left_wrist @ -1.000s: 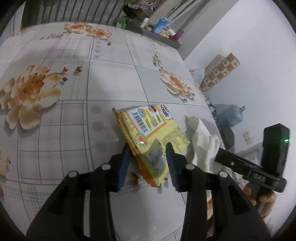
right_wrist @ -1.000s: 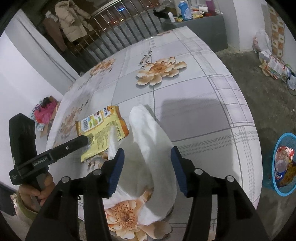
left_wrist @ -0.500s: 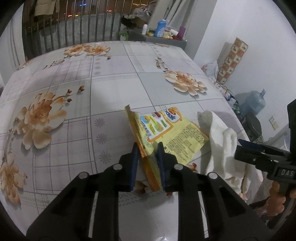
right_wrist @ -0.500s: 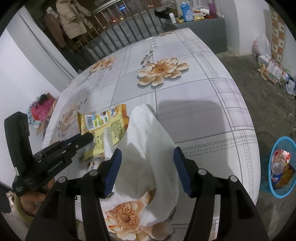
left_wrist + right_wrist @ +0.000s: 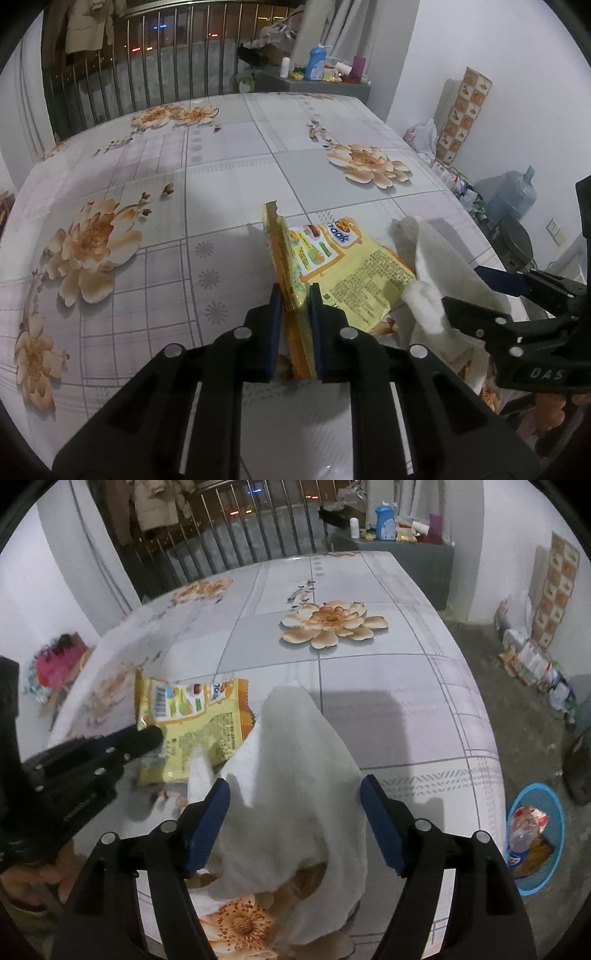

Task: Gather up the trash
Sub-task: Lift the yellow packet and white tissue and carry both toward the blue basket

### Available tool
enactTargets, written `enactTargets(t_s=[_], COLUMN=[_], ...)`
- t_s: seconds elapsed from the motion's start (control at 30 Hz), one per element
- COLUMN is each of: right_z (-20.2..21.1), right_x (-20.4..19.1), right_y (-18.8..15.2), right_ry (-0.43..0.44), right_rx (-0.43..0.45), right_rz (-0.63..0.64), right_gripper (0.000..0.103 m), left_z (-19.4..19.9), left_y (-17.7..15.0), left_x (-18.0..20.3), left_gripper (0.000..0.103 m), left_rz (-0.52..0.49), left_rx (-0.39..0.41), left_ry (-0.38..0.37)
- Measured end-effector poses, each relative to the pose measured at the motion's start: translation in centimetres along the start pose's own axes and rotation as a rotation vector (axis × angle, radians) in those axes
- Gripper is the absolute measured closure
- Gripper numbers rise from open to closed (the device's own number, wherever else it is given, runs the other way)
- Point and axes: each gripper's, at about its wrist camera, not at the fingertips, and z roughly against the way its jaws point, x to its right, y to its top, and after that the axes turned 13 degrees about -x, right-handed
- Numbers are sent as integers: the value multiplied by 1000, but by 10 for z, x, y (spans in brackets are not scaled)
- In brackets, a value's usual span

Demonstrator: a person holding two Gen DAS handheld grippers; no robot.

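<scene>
A yellow snack wrapper (image 5: 343,266) lies on the flowered table; it also shows in the right wrist view (image 5: 195,731). My left gripper (image 5: 295,295) is shut on the wrapper's near left edge, which is tilted up off the table. A crumpled white tissue (image 5: 291,775) lies just right of the wrapper, also seen in the left wrist view (image 5: 432,273). My right gripper (image 5: 295,794) is open, its jaws astride the tissue without closing on it. A blue trash basket (image 5: 535,834) holding wrappers stands on the floor to the right.
The table (image 5: 229,192) has a grey flowered cloth and ends close on the right (image 5: 480,738). A railing (image 5: 147,74) and a cluttered shelf (image 5: 317,74) stand behind it. A water jug (image 5: 511,195) and boxes sit on the floor at right.
My left gripper closed on the wrapper's edge and lifted it on its side. My right gripper stayed open around the tissue, shifting slightly.
</scene>
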Motion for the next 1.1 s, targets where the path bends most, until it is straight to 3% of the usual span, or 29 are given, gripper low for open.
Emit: enactTargets(t_s=[0.3, 0.6, 1.1], right_z=[3, 6, 27], right_x=[5, 17, 33], right_y=[-3, -3, -5], right_ry=[-77, -29, 52], right_rx=[0, 4, 52], right_rz=[1, -50, -109], right_gripper=[66, 92, 97], left_z=[5, 13, 21], left_y=[0, -1, -1], left_x=[7, 12, 16], left_gripper=[92, 93, 93], left_rz=[-38, -66, -91], left_rx=[30, 58, 99], left_ry=[38, 68, 81])
